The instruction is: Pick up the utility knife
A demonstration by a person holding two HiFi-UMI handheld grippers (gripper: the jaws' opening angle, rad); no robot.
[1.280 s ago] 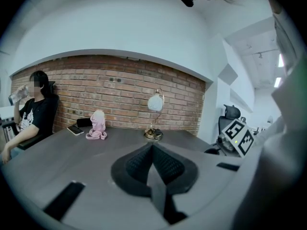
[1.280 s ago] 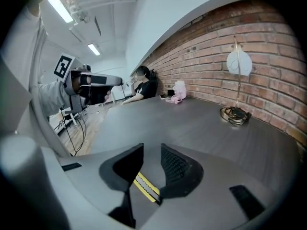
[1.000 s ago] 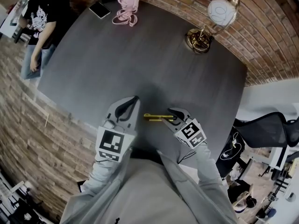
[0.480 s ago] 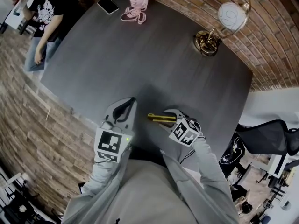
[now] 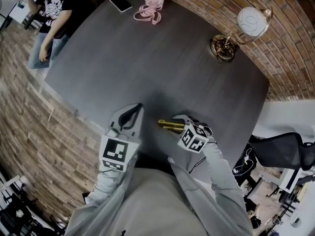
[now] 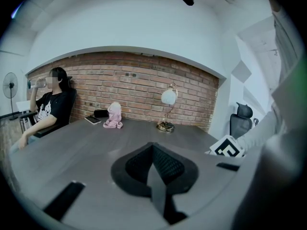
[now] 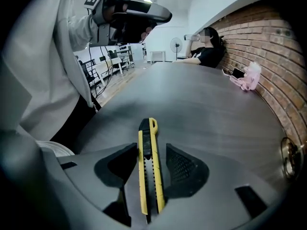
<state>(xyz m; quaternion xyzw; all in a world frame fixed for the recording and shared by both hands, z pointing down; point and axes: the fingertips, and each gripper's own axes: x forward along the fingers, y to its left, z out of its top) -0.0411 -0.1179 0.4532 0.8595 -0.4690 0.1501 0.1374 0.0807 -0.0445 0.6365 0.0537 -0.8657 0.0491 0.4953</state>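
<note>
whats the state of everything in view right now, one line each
right gripper: open, jaws have just been opening, utility knife between them
utility knife: flat on the table, not gripped
left gripper: shut, empty
lamp: upright on the table
phone: lying flat

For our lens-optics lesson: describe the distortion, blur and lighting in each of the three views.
Head view: fisheye bows the table at its edges, light soft. Left gripper view: brick wall arches, corners vignette dark. Right gripper view: utility knife sharp, lamp smeared at the rim.
</note>
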